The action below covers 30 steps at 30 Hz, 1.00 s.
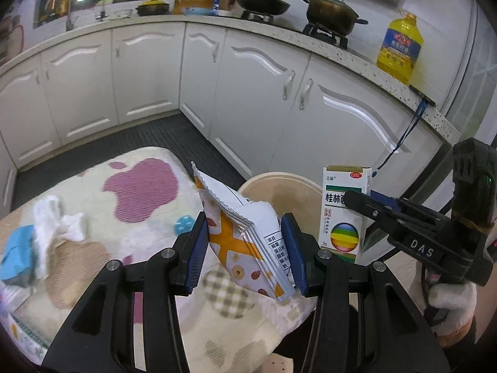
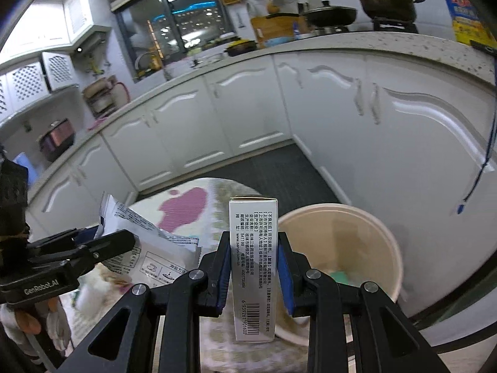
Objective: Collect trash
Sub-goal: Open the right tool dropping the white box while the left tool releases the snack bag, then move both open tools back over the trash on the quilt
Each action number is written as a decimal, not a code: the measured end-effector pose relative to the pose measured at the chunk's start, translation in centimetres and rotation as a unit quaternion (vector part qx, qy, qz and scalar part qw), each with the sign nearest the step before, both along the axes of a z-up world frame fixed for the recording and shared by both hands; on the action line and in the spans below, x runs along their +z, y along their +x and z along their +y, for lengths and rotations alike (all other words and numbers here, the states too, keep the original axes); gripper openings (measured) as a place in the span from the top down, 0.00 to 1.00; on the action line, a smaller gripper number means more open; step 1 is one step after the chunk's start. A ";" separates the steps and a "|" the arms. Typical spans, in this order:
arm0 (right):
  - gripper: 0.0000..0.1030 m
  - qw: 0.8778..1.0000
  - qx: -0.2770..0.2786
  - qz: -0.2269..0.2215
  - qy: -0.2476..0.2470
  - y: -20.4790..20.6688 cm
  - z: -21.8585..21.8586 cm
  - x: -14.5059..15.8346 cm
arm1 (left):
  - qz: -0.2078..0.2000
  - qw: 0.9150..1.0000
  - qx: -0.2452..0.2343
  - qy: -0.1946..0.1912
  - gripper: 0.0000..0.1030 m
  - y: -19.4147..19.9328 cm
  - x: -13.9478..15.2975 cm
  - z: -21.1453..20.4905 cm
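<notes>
While white kitchen cabinets (image 1: 254, 87) curve behind, a patterned cloth (image 1: 139, 192) covers the counter, a beige bin (image 2: 341, 242) beside it. Left tongs (image 1: 247, 248) clamp a snack wrapper (image 1: 245, 233); right tongs (image 2: 254, 275) clamp a medicine box (image 2: 253, 264) upright near the bin. Crumpled tissue (image 1: 59, 227) lies on the cloth.

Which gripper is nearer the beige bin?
Right. The right gripper, holding the medicine box, is beside the beige bin; the left gripper, gripping the snack packet, sits farther back.
</notes>
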State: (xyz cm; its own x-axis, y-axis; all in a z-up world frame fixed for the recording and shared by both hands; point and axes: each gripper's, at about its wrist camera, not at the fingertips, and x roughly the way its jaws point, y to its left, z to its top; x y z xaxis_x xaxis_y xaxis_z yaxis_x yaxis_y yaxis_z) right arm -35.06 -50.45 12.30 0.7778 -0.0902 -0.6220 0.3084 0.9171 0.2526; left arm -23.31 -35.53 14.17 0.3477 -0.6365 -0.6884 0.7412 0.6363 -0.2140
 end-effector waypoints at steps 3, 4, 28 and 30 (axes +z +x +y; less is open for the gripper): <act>0.75 1.000 -0.014 0.005 0.001 -0.3 -1.2 -0.6 | 0.006 1.000 -0.005 0.000 0.57 0.3 -0.7 -1.6; 0.75 1.000 -0.018 0.007 0.001 -0.3 -1.4 -0.8 | 0.008 1.000 -0.007 0.000 0.57 0.4 -1.0 -2.0; 0.48 0.997 -0.064 0.049 0.008 0.2 -3.6 -4.3 | 0.044 0.999 -0.013 0.026 0.48 1.3 -6.2 -6.1; 0.48 0.997 -0.060 0.047 0.009 0.2 -3.2 -4.1 | 0.041 0.999 -0.012 0.025 0.48 1.1 -6.0 -5.7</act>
